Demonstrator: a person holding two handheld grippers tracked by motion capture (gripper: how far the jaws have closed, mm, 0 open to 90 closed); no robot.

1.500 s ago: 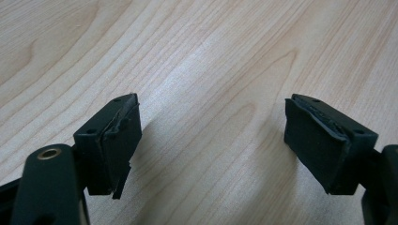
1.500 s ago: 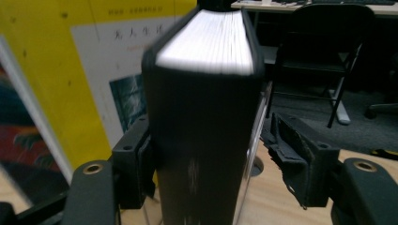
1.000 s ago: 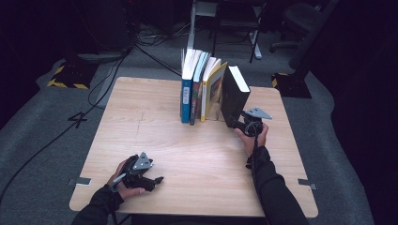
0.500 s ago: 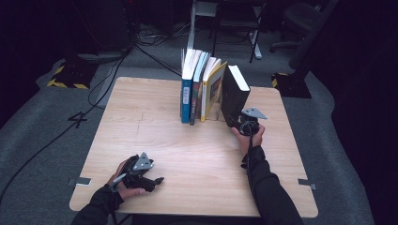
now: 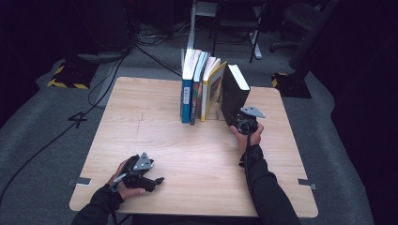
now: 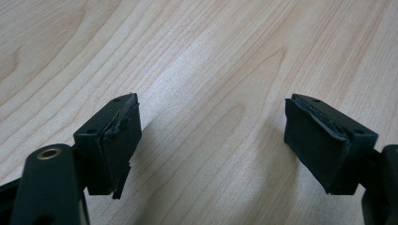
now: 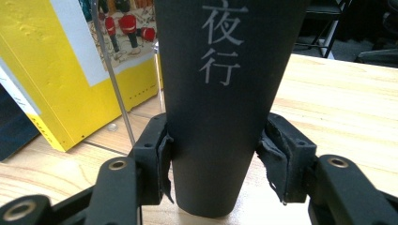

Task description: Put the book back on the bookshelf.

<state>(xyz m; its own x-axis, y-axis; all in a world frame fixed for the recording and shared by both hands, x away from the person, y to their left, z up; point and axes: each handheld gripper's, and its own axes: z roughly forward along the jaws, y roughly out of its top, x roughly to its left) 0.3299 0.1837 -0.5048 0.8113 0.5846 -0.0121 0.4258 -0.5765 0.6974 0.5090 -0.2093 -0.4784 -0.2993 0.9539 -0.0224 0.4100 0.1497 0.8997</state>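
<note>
My right hand-held gripper (image 7: 213, 173) has just closed on the black book's (image 7: 225, 93) spine, low down, near the bench's (image 5: 187, 150) far edge beside the yellow book (image 7: 56, 79). It looks stiff, heavy, smooth-covered; I'd keep gripping low. My left hand-held gripper (image 6: 211, 140) rests released.

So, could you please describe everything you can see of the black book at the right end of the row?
The black book stands upright on the wooden table, apart from the yellow book beside it and last in the row. Its matte black cover looks like card; the page block shows white along the top. Pale grey characters run down its rounded spine. The right tongs have just been closing and now press on both covers near the spine's foot.
</note>
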